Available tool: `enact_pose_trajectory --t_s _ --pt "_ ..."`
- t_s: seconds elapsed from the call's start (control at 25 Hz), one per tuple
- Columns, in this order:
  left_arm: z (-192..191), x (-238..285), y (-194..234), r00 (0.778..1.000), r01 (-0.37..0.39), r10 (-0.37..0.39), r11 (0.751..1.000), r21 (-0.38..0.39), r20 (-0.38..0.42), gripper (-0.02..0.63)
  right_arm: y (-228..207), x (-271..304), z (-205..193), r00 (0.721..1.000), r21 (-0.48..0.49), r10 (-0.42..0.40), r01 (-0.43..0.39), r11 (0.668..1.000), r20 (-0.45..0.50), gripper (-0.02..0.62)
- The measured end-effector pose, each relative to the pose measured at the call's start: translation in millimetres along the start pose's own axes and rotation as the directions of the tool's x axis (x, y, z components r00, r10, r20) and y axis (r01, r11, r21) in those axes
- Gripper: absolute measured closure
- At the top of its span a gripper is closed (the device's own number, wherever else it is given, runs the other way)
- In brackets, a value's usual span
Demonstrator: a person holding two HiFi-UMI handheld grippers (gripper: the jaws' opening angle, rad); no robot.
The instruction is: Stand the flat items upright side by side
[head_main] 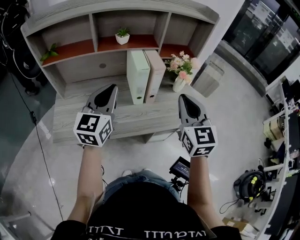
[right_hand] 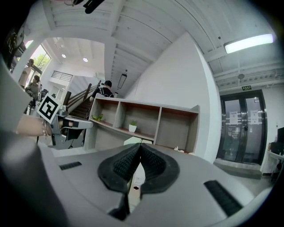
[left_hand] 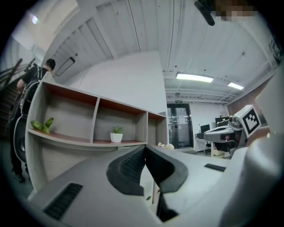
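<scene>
Grey-wood desk (head_main: 93,123) carries both flat items already on end: white binder (head_main: 137,77) and tan binder (head_main: 155,75), touching side by side, spines toward the person, long axes vertical, just under the shelf unit (head_main: 140,10). L gripper (head_main: 111,88) and R gripper (head_main: 183,97) are both pinched fully closed w/ nothing between the pads (each gripper's own view confirms it) and held level, apart from the binders. Binders sit ahead and between the two, L a bit nearer the white one, R nearer the tan; task looks done, so next move is prob. a pull-back, not a reach.
</scene>
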State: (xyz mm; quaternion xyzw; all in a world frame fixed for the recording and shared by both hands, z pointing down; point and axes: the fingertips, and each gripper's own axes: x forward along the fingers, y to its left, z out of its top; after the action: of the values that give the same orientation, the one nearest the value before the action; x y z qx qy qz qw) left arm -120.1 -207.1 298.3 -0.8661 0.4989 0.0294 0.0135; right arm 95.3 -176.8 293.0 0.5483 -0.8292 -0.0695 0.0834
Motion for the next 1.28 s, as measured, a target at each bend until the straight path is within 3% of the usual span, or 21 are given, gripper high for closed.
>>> enact_pose_trajectory --t_s 0.28,0.56,1.28 --pt "31.6 -3.5 -2.3 0.993 -0.088 0.084 0.995 0.04 0.087 0.592 -27.6 -7.9 11.0 0.998 -0.016 0.015 -0.014 1.0 0.054 0.58" --pt "49.3 -10.1 -10.6 0.984 -0.14 0.125 0.982 0.123 0.124 0.592 -54.6 -15.9 19.3 0.994 0.012 -0.002 0.001 1.0 0.105 0.58" --pt "54.8 -22.9 -27.8 0.975 -0.201 0.174 0.956 0.213 0.136 0.592 -53.6 -14.7 16.9 0.99 0.027 0.062 -0.066 0.997 0.125 0.58"
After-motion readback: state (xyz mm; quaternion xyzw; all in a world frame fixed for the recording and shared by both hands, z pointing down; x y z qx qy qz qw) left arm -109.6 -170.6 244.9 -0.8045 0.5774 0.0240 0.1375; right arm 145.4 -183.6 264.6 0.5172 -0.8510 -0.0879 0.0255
